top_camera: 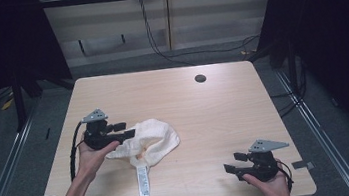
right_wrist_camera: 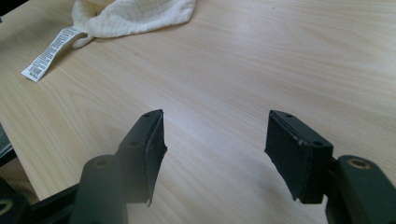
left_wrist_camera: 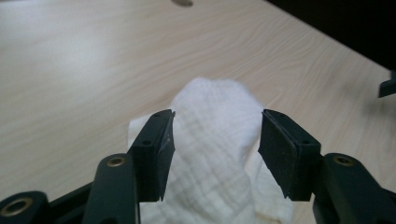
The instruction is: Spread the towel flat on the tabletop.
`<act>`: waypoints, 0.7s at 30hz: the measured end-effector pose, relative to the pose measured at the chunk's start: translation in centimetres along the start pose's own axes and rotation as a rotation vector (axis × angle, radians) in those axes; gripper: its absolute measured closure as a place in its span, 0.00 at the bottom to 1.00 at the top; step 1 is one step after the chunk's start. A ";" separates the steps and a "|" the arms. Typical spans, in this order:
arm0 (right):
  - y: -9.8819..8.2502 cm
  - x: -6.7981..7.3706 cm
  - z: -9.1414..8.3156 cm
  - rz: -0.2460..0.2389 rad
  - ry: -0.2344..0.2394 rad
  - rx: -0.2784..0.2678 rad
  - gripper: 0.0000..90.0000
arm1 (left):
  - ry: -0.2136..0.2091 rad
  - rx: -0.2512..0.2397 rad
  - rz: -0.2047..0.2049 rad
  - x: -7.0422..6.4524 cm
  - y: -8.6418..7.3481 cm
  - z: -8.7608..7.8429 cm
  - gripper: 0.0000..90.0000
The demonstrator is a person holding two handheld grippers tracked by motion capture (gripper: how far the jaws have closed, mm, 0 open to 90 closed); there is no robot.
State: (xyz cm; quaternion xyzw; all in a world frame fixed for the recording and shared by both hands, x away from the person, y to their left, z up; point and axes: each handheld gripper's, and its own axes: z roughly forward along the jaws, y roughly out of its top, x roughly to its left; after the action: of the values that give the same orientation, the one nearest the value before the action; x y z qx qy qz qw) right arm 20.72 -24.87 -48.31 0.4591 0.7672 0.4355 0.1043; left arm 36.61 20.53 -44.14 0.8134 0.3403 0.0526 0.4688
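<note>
A crumpled white cloth [top_camera: 155, 138] lies left of centre on the wooden table [top_camera: 188, 101], with a long printed label [top_camera: 143, 180] trailing toward the front edge. My left gripper [top_camera: 125, 130] reaches level into the cloth's left side. In the left gripper view the cloth [left_wrist_camera: 215, 140] mounds up between the wide-set jaws of the left gripper [left_wrist_camera: 217, 116], brushing the left pad [left_wrist_camera: 161, 149] without being pinched. My right gripper [top_camera: 232, 162] hovers near the front right corner. Its jaws [right_wrist_camera: 215, 116] stand open over bare wood, with the cloth [right_wrist_camera: 135, 16] and label [right_wrist_camera: 49, 53] far off.
A round cable hole [top_camera: 200, 78] sits in the tabletop near the back edge. Dark curtains flank the table, and cables run across the floor behind it. Bare wood lies between the cloth and the right gripper.
</note>
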 end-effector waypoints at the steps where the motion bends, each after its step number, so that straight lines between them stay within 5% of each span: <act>1: -0.1 0.0 0.0 0.007 0.005 0.004 0.41 | -0.004 0.009 0.010 0.0 -0.2 0.2 0.46; 11: -0.2 0.4 0.2 -0.012 0.018 0.027 0.38 | -0.042 0.094 0.050 0.0 -1.1 2.5 0.38; 17: -0.1 0.4 0.1 -0.017 0.000 0.015 0.38 | -0.055 0.121 0.047 0.6 -2.0 3.5 0.50; 21: -0.2 0.5 0.2 -0.024 0.006 0.026 0.37 | -0.047 0.178 0.088 0.2 -2.5 4.3 0.56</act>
State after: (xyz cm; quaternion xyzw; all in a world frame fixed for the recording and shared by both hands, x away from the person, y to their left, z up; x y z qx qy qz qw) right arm 20.46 -24.41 -48.47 0.4500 0.7785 0.4257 0.1013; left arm 37.25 18.32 -48.61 0.8671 0.2965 0.0236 0.3996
